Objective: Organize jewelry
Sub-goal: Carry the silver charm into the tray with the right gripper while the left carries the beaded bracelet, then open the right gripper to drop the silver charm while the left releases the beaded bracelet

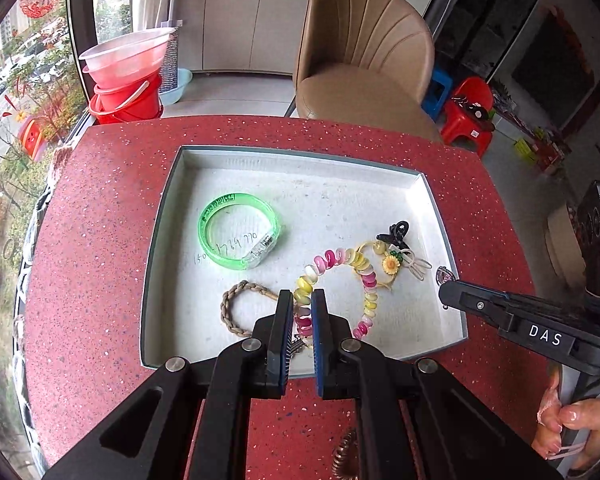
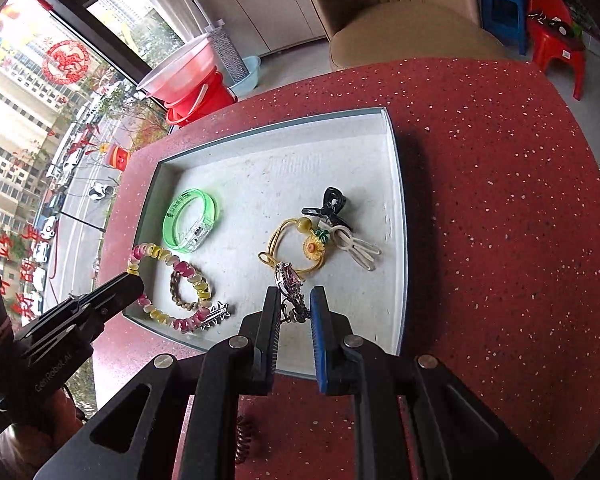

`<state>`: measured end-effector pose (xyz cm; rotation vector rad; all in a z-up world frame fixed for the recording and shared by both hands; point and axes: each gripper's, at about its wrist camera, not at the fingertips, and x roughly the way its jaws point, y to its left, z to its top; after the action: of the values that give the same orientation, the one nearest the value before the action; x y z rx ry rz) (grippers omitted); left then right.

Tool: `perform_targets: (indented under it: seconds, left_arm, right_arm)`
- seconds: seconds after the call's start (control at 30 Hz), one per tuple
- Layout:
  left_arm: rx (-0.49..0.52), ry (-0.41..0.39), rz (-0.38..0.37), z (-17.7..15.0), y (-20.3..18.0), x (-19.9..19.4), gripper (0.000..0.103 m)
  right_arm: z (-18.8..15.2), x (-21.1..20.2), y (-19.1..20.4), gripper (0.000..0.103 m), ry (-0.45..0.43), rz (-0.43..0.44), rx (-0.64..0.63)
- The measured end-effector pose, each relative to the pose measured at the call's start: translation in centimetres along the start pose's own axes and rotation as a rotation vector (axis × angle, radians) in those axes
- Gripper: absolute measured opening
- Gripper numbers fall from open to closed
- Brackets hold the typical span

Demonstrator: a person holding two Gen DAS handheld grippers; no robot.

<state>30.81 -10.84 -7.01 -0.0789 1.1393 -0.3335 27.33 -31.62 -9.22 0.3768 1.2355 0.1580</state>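
Over the white tray (image 1: pixel 172 216) on the red worktop (image 1: pixel 100 240) — left claw (image 1: pixel 302 300) grasping the coiled bead bracelet (image 1: pixel 332 258), right claw (image 2: pixel 295 298) clenched on the purple-stone pendant (image 2: pixel 288 278).

Bright, even daylight enters through the large window (image 1: pixel 24 92) at the left of both views. A soft shadow falls on the speckled red bench (image 2: pixel 420 148) beside the shallow white tray (image 2: pixel 398 200). Fisheye curvature bends the edges, dark vignetting fills corners, and the centre stays sharp.
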Motion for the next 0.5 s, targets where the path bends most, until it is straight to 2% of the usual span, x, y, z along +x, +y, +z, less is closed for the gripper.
perform_targets:
  seconds: [0.3,0.5]
  left_arm:
    - [0.007,0.062,0.040,1.6,-0.7,4.6,0.027]
    - [0.061,0.081,0.095,1.7,-1.3,6.3,0.027]
  right_arm:
    - [0.7,2.8,-1.4,0.016,0.039,-0.010,0.009]
    - [1.1,3.6,-1.8,0.016,0.051,-0.015,0.003]
